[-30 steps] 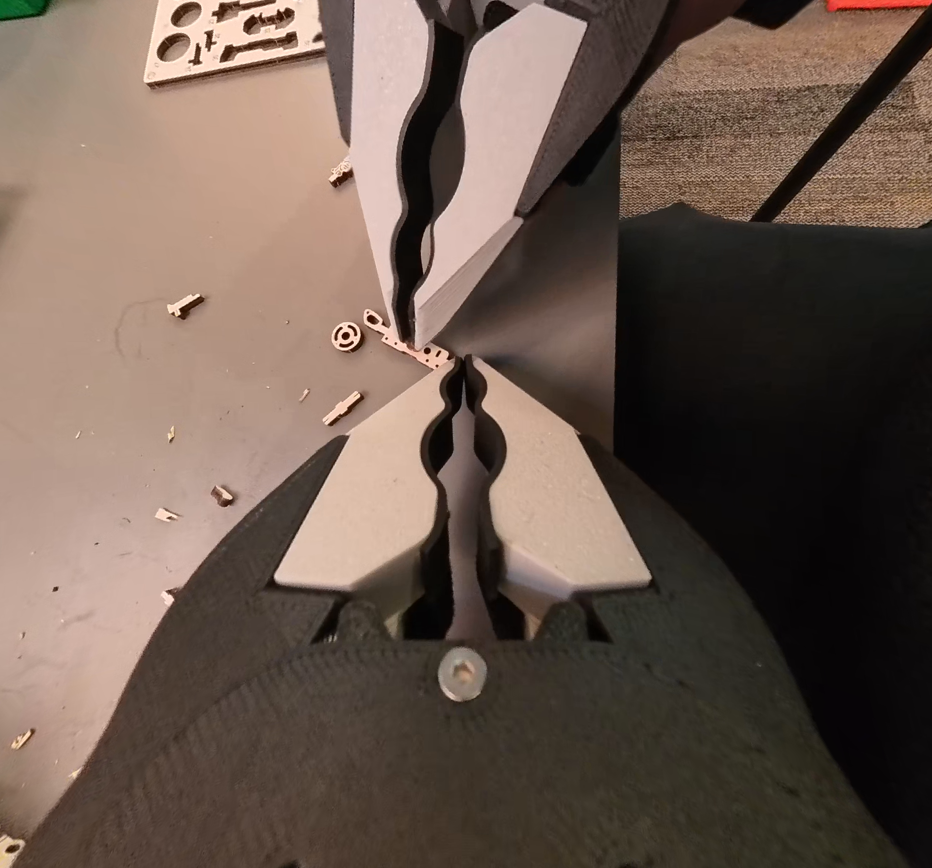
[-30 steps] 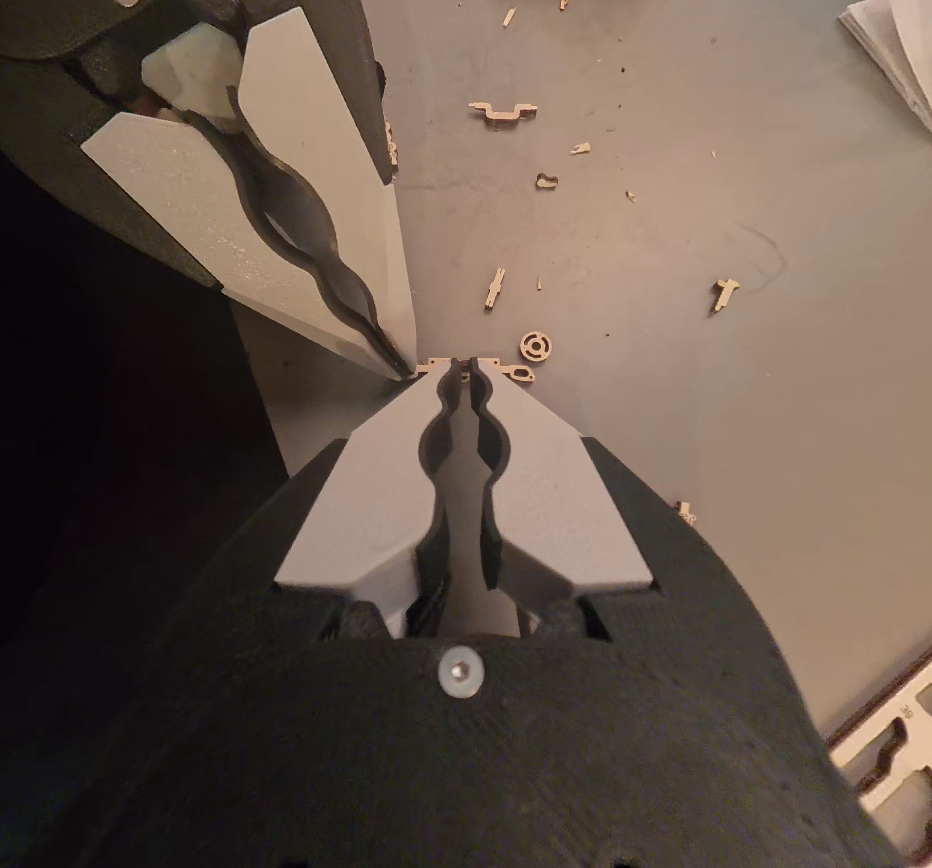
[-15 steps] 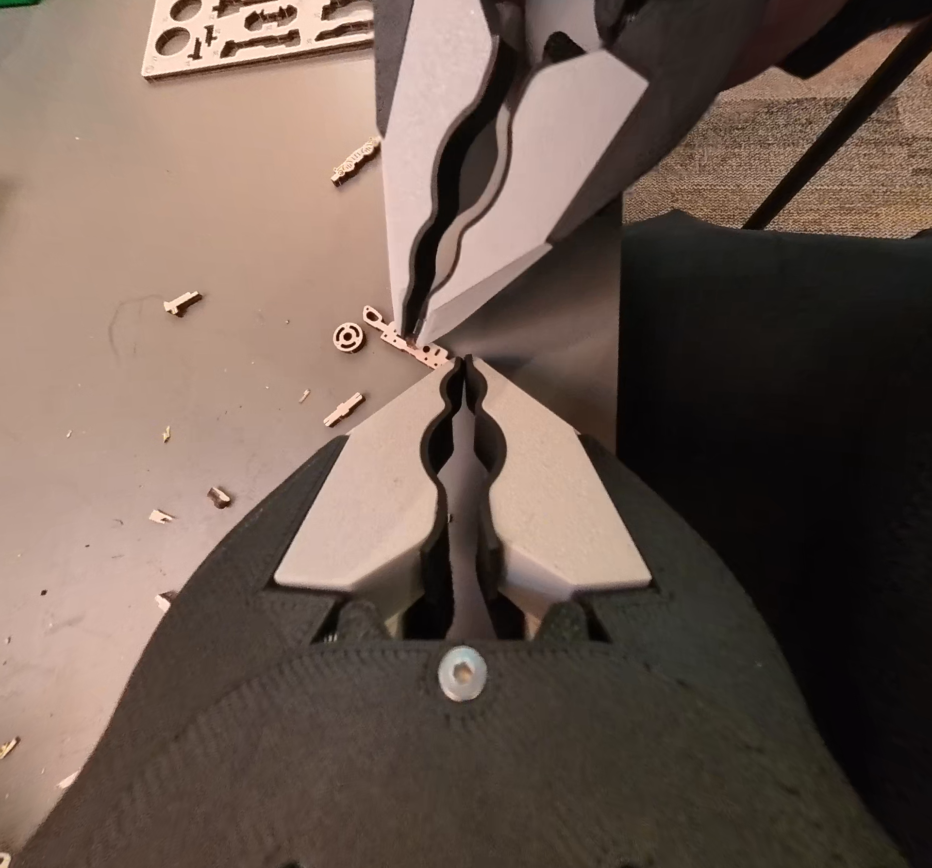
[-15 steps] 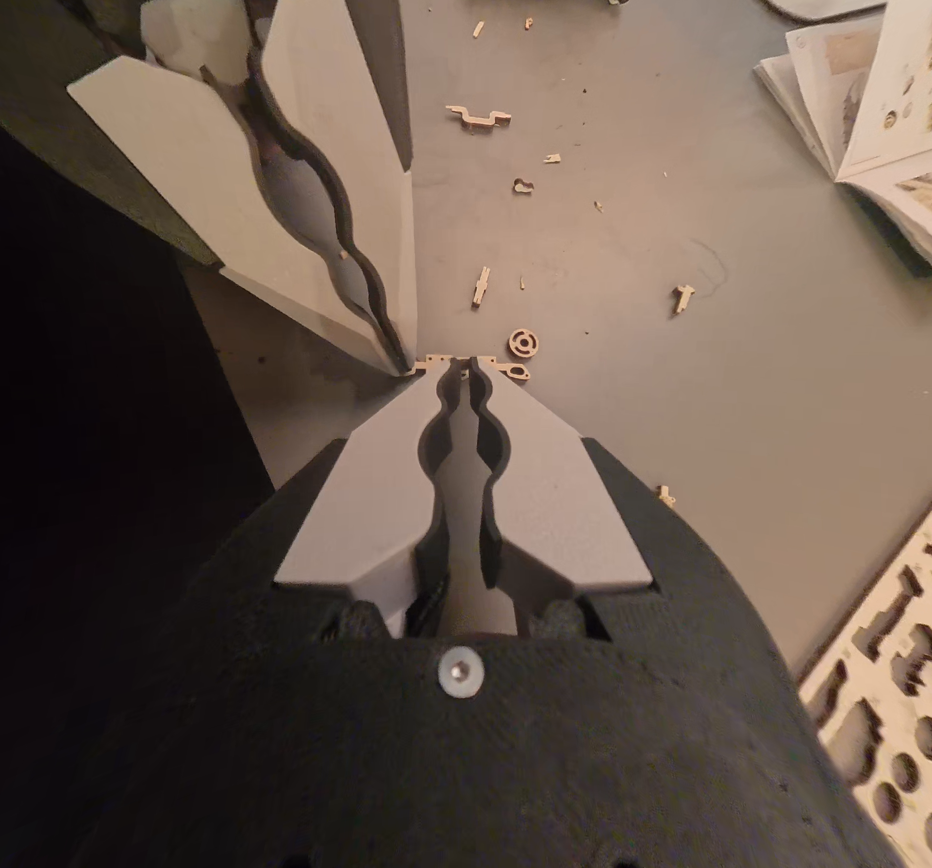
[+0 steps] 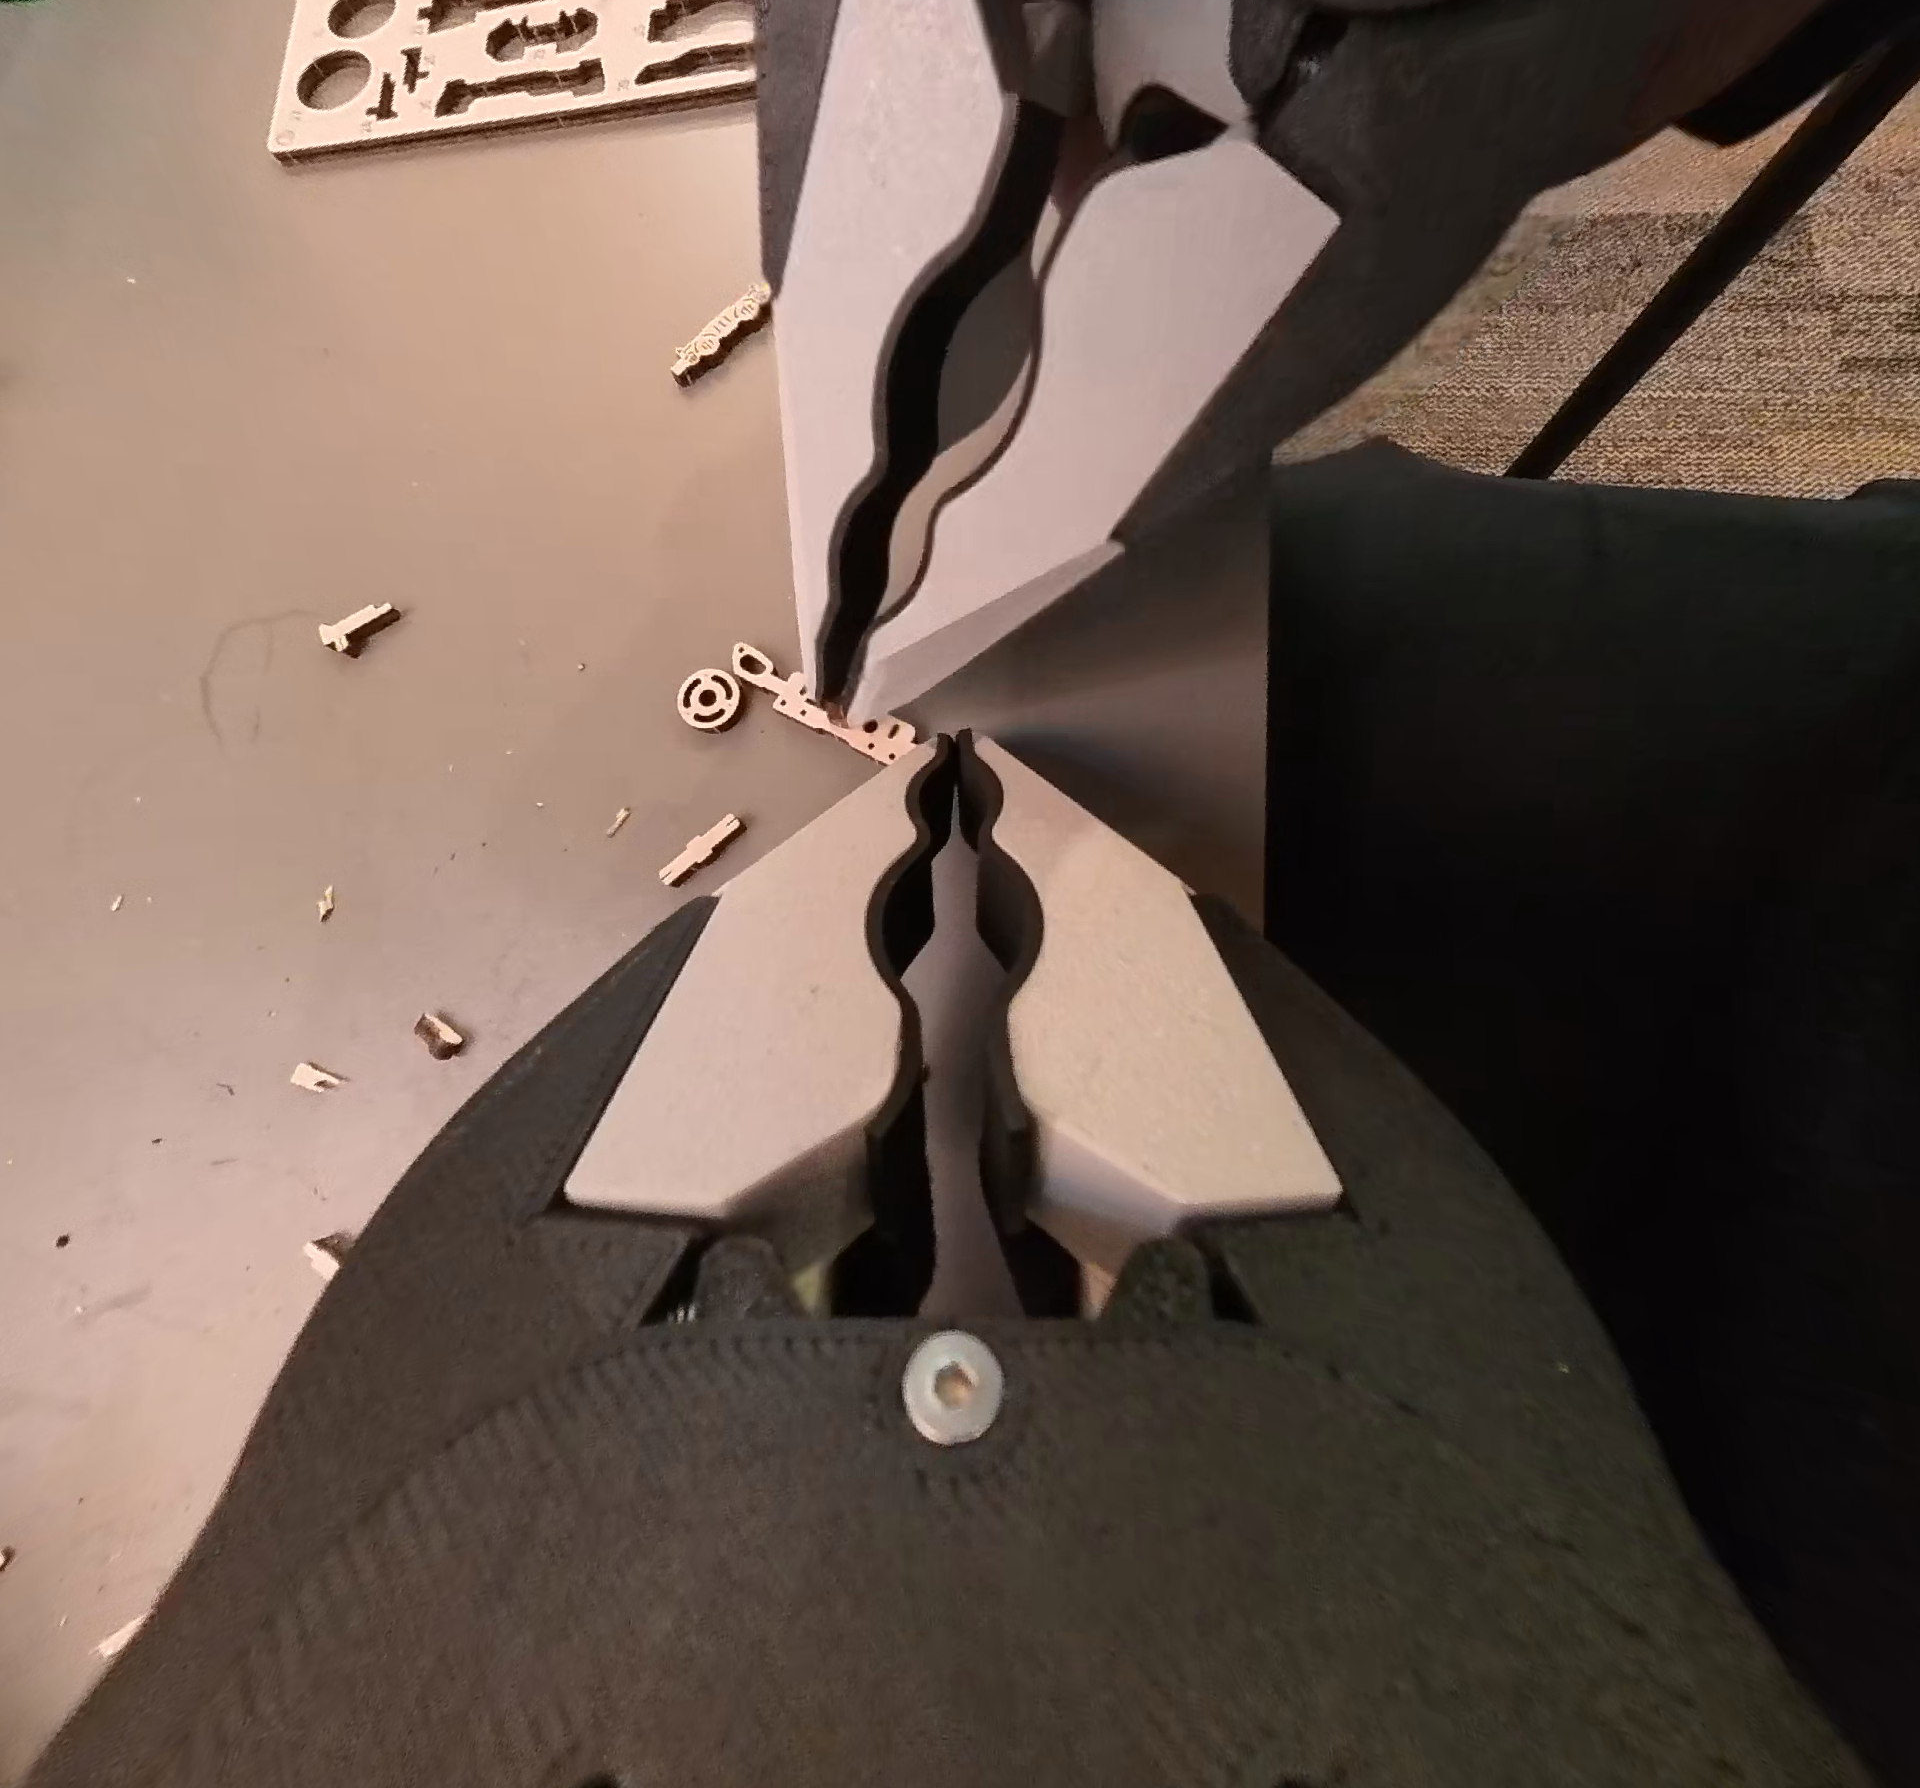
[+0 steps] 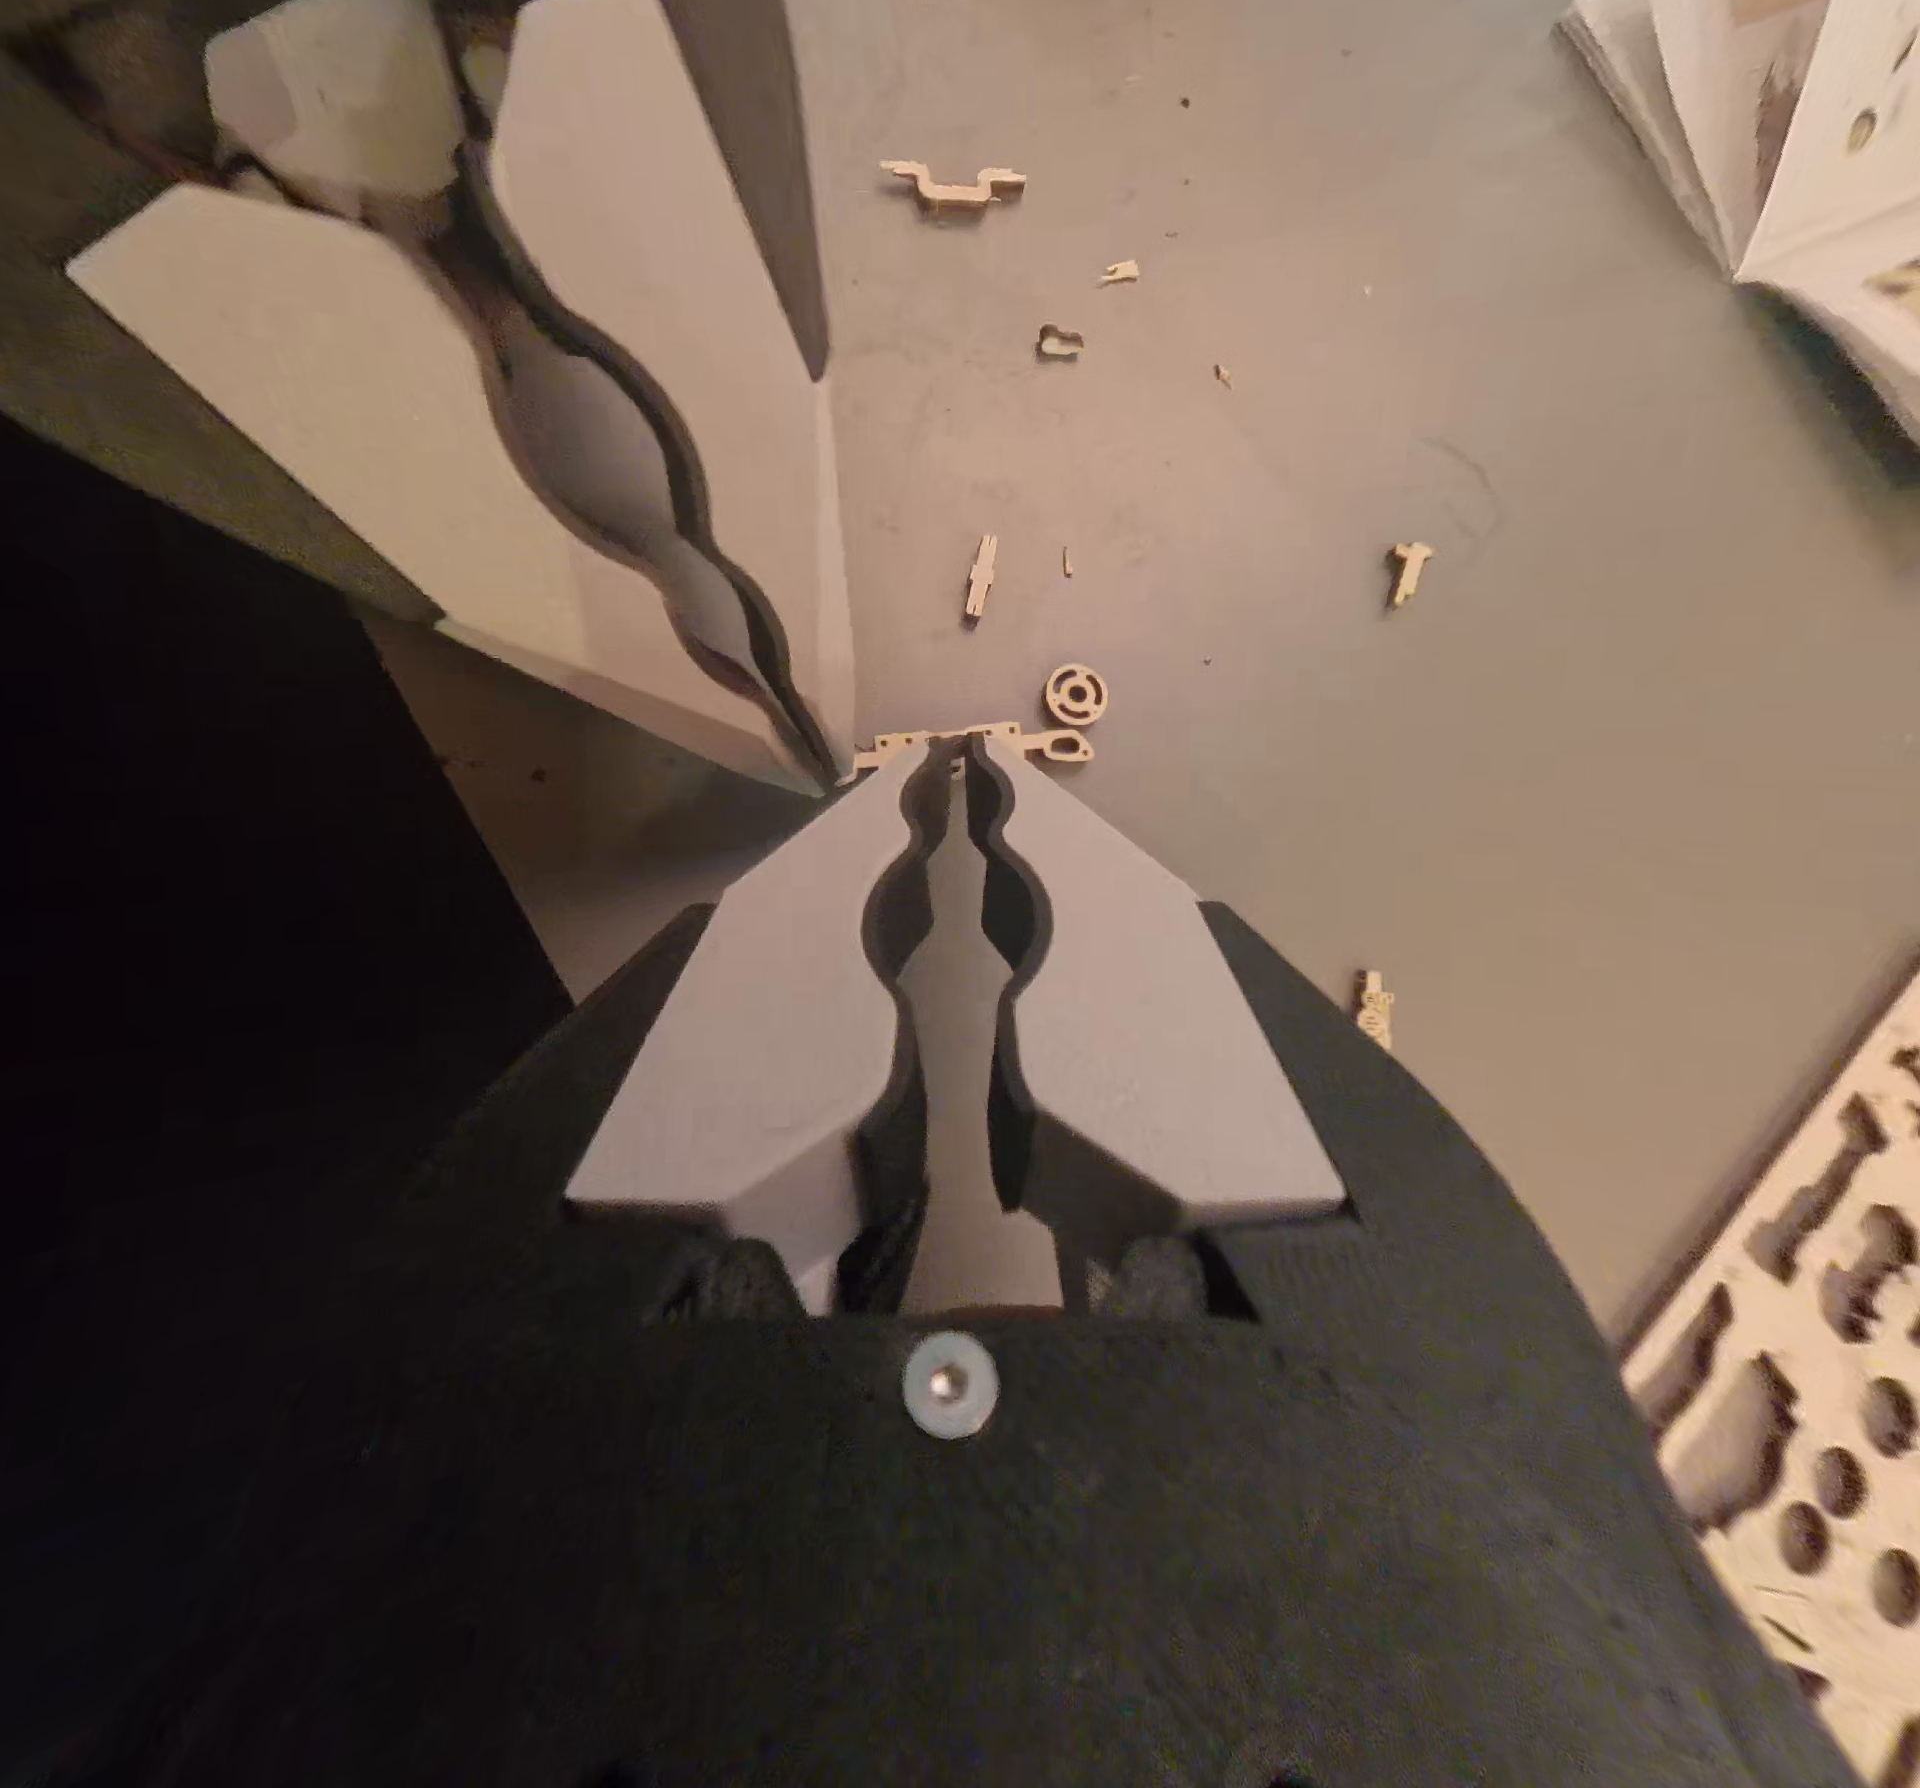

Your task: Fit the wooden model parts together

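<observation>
A thin pale wooden strip with small holes [image 5: 831, 712] lies level just over the grey table [image 5: 312, 491]. My left gripper [image 5: 951, 749] is shut on the strip's near end. My right gripper [image 5: 837, 697] comes down from the top of the left wrist view, and its tips pinch the strip's middle. A tiny brown bit shows between those tips. In the right wrist view the strip [image 6: 1039, 746] runs across behind my right gripper [image 6: 951, 759], and the left gripper [image 6: 821, 774] reaches in from the upper left. Whether the strip touches the table is unclear.
A small wooden ring [image 5: 712, 699] lies beside the strip and also shows in the right wrist view [image 6: 1075, 697]. Several loose wooden bits are scattered on the table. A punched-out plywood sheet [image 5: 520, 13] lies at the back. An open booklet [image 6: 1766, 76] lies far right. Dark cloth [image 5: 1558, 1011] lies past the table edge. My two grippers' fingertips are within a few centimetres of each other.
The right gripper has tilted about its tips, and its body has swung right in the left wrist view. The right view turned and shows more of the plywood sheet. Both grippers' tips stayed on the strip.
</observation>
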Demonstrator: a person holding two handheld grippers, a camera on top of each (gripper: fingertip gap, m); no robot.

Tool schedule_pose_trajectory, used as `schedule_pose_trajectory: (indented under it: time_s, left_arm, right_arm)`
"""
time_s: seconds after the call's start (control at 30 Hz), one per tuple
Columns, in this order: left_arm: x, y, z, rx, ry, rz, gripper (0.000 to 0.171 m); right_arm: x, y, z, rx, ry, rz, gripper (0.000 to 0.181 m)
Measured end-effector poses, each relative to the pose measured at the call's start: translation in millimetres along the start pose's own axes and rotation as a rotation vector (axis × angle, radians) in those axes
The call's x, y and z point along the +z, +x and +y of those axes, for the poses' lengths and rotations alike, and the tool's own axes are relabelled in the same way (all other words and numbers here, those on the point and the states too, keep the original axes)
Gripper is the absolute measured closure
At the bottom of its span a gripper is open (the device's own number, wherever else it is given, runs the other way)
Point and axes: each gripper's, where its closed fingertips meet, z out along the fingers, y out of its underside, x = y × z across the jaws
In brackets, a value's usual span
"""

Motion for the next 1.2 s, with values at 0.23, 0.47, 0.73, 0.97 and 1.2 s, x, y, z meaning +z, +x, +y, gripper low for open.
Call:
schedule_pose_trajectory:
  time_s: [0.23,0.47,0.73,0.97,1.2]
  left_arm:
    - [1.1,0.3,0.2,-0.006,-0.005,0.012,0.171]
    - [2.2,-1.0,-0.7,-0.011,-0.005,0.012,0.171]
    - [1.4,-1.1,-3.7,-0.016,0.013,0.021,0.171]
    - [4.3,-1.8,-5.2,-0.103,0.006,0.089,0.17]
    - [7.7,-1.4,-4.2,-0.124,-0.014,0.107,0.171]
  right_arm:
    - [-1.5,0.7,-0.2,0.146,0.04,-0.059,0.18]
    - [-3.1,3.1,1.5,0.172,0.027,-0.064,0.18]
    - [-2.5,4.1,2.8,0.161,-0.004,-0.028,0.18]
    - [-2.4,4.4,3.3,0.119,-0.018,0.03,0.18]
    - [-3.3,5.3,2.6,0.176,0.003,0.01,0.18]
